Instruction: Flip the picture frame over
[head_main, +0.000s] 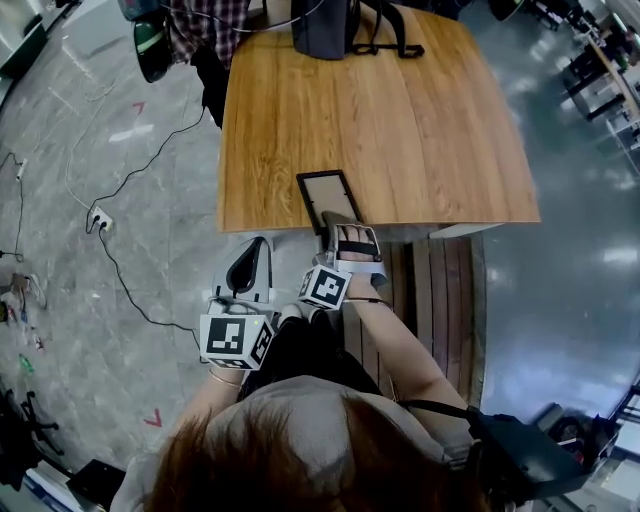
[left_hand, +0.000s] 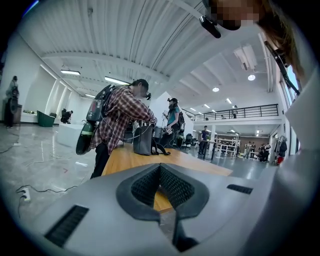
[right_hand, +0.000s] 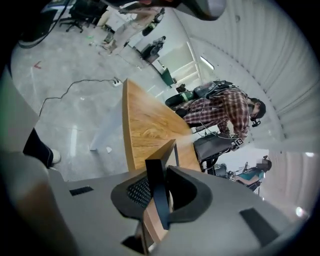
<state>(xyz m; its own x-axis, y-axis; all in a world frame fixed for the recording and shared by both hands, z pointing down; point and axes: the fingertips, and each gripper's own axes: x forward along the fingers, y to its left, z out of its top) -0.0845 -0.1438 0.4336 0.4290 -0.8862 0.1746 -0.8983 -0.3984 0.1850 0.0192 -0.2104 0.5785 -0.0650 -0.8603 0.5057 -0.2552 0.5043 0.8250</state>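
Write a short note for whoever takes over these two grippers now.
Right gripper: jaws shut on the near edge of the picture frame.
Left gripper: jaws shut, empty, short of the table.
Frame lies about flat at the table's near edge, light panel up.
Done: frame gripped; whether it is flipped yet, I cannot tell.
Left: check which face is up, finish the flip if needed, release.

surface: wooden table (head_main: 400, 120) | near edge: picture frame (head_main: 325, 197) | far edge: black bag (head_main: 325, 30)
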